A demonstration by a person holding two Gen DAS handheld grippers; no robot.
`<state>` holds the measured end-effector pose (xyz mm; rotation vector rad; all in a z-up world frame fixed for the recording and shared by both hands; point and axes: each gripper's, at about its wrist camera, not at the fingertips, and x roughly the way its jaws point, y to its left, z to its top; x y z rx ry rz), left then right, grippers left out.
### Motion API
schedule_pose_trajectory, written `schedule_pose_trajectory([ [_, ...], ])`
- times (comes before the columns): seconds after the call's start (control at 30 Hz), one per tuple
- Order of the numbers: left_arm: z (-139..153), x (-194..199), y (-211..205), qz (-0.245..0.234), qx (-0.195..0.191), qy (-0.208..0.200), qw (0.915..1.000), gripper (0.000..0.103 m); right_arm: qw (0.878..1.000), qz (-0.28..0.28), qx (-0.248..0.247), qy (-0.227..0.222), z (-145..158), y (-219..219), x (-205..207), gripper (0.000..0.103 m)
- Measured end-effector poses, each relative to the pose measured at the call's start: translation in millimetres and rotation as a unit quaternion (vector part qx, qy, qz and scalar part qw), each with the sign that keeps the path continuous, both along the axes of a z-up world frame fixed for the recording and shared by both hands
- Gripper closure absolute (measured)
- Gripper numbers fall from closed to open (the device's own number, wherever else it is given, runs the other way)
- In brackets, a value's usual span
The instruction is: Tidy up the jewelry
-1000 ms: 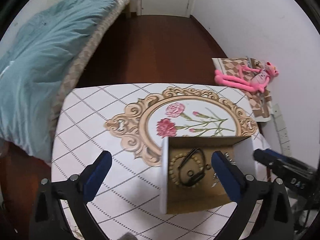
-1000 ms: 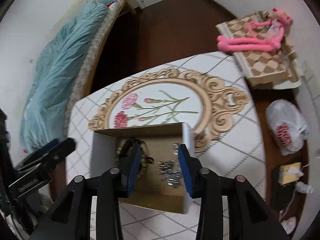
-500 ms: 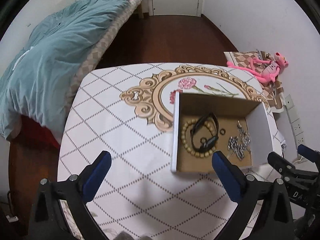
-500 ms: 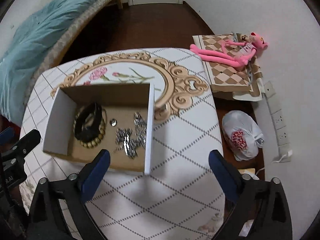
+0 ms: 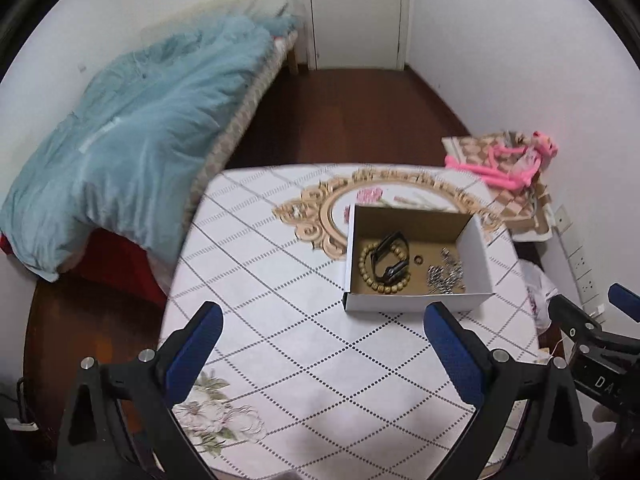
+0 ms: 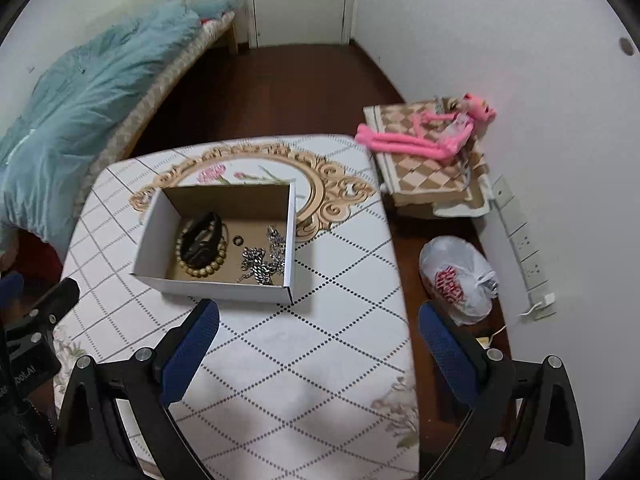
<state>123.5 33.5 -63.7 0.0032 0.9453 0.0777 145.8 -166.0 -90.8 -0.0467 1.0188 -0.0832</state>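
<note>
A white cardboard box (image 5: 476,248) (image 6: 156,228) stands on the table (image 5: 280,320) (image 6: 320,360). Inside lie a wooden bead bracelet (image 5: 366,270) (image 6: 208,268), a black wristband (image 5: 390,258) (image 6: 202,238), a small dark ring (image 5: 418,259) (image 6: 237,240) and a silver chain (image 5: 444,274) (image 6: 262,262). My left gripper (image 5: 322,332) is open and empty, above the table short of the box. My right gripper (image 6: 318,328) is open and empty, near the box's front right corner.
A bed with a teal quilt (image 5: 120,140) (image 6: 80,92) is at the left. A pink plush toy (image 5: 508,160) (image 6: 428,136) lies on a checkered cushion at the right. A white plastic bag (image 6: 460,276) sits on the floor beside the table. A door (image 5: 356,12) is at the back.
Both grippers have pulled back and up from the box, so it looks smaller and farther. The right gripper's jaws have opened wide. The jewelry stays in the box.
</note>
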Motion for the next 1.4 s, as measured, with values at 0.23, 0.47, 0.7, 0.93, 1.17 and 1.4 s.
schedule_pose_trajectory([
  [0.23,58,-43,-2,-0.005,0.0,-0.049,0.9988,0.0,0.998,0.008,-0.009,-0.064,66,8,-52,0.002],
  [0.47,95,-75,-4,-0.014,-0.004,-0.074,0.9971,0.0,0.994,0.002,-0.008,-0.107,115,7,-95,0.0],
  [0.7,115,-97,-4,-0.017,-0.011,-0.082,0.9964,0.0,0.991,0.002,-0.012,-0.136,152,9,-127,0.0],
  [0.93,124,-99,-4,-0.014,-0.013,-0.079,0.9967,0.0,0.991,0.008,0.004,-0.135,163,8,-137,0.0],
  [1.17,117,-75,-7,-0.011,-0.012,-0.061,0.998,0.0,0.992,0.002,0.006,-0.124,161,0,-116,0.0],
  [1.4,107,-48,-11,-0.005,-0.004,-0.043,0.999,0.0,0.995,-0.007,0.007,-0.1,145,-9,-74,0.0],
])
